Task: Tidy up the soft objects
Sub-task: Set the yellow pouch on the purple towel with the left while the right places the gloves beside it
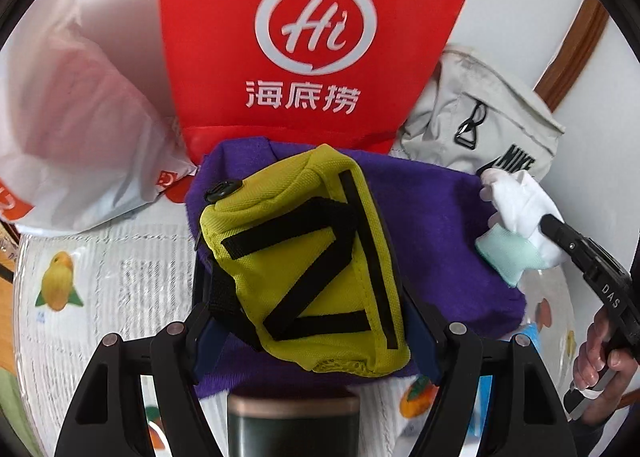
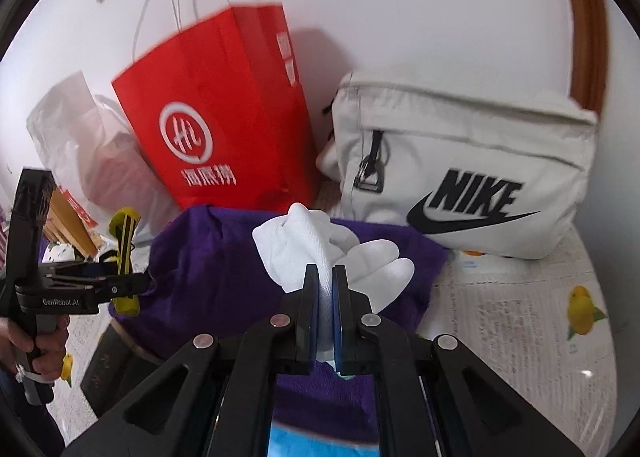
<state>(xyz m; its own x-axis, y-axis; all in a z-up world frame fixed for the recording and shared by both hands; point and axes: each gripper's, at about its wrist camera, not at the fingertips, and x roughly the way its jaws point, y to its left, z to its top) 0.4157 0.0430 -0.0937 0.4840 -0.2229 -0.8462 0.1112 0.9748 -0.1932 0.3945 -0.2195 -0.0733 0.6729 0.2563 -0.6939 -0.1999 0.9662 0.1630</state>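
Observation:
My left gripper [image 1: 308, 289] is shut on a yellow-green pouch with black straps [image 1: 304, 257] and holds it above a folded purple cloth [image 1: 440, 225]. In the right wrist view the left gripper [image 2: 132, 281] and the pouch [image 2: 124, 257] show at the left. My right gripper [image 2: 326, 277] is shut on a white cloth [image 2: 320, 249] with a pale mint part, over the purple cloth [image 2: 208, 257]. In the left wrist view the right gripper [image 1: 548, 223] and the white cloth [image 1: 516, 197] are at the right.
A red paper bag [image 2: 216, 117] stands at the back against the wall. A white plastic bag [image 1: 72, 117] lies to its left, a grey Nike bag [image 2: 460, 165] to its right. The table has a fruit-print cover [image 2: 520, 317]. A dark box [image 2: 108, 365] sits under the purple cloth.

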